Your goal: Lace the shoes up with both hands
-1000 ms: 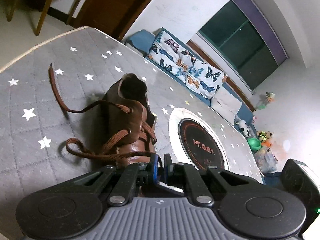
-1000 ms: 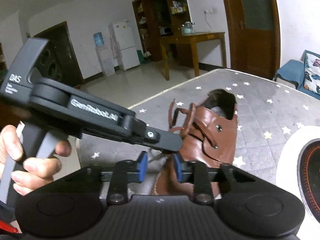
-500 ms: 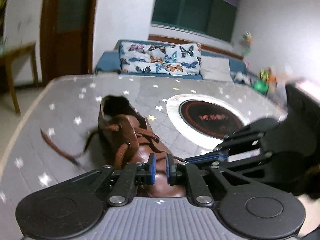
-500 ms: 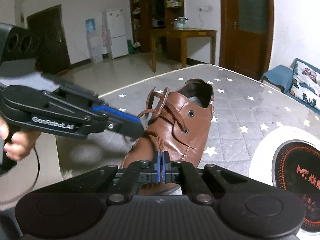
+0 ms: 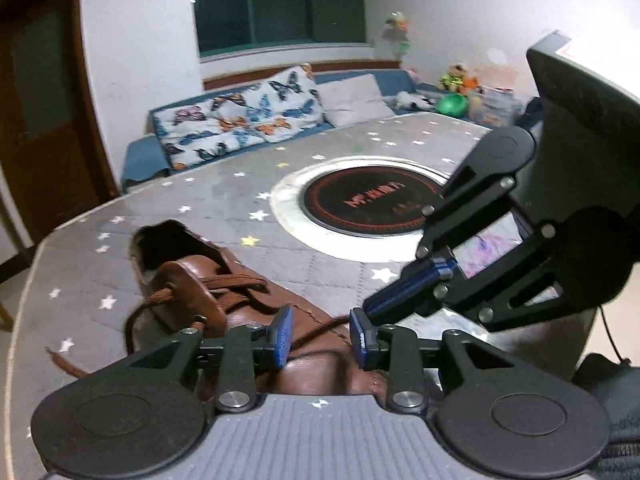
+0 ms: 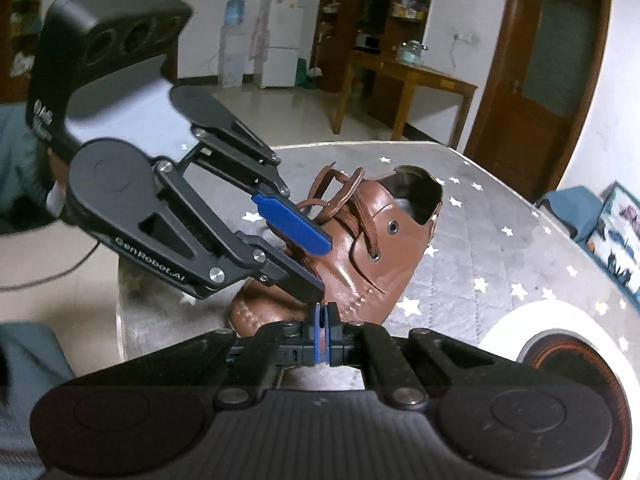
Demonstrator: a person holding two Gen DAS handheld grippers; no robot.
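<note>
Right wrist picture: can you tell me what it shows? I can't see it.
A brown leather shoe with brown laces sits on a grey starry table. The right gripper is shut just before it, while the left gripper reaches in, open.

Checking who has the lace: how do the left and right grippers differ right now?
The left gripper has its jaws apart, having just been opening, with the lace passing loose between them. The right gripper is shut, apparently pinching the lace. Both point down at the brown shoe's toe and have blue pads.
</note>
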